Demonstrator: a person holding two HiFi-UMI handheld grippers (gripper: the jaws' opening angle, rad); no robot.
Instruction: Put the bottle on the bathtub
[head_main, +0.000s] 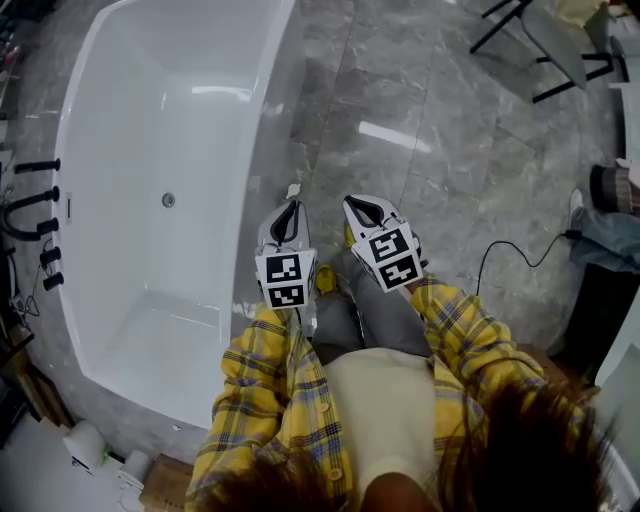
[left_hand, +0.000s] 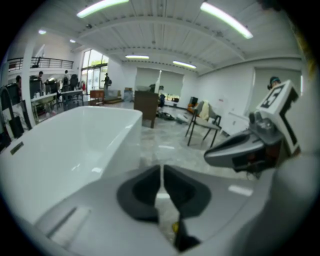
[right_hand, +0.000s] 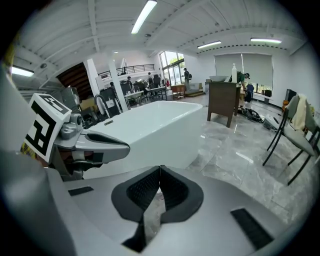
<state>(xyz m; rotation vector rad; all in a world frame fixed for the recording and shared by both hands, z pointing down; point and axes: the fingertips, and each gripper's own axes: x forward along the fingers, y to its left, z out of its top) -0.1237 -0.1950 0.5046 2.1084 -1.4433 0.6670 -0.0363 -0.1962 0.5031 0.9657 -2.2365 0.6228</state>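
Note:
The white bathtub (head_main: 75, 150) lies at the left of the head view, with its near side wall just left of my grippers. I see no bottle near either gripper. My left gripper (head_main: 291, 203) and right gripper (head_main: 362, 210) hover side by side over the grey marble floor, both pointing forward. In the left gripper view the left gripper (left_hand: 161, 172) has its jaws pressed together with nothing between them, and the tub (left_hand: 75, 140) is ahead to the left. The right gripper (right_hand: 160, 175) is likewise shut and empty, with the tub (right_hand: 150, 125) straight ahead.
Black tap fittings (head_main: 35, 215) stand along the tub's far rim. A black-legged chair (head_main: 560, 40) is at the upper right, and a black cable (head_main: 510, 255) runs across the floor. A dark cabinet (right_hand: 222, 100) with a tall white object on top stands far ahead.

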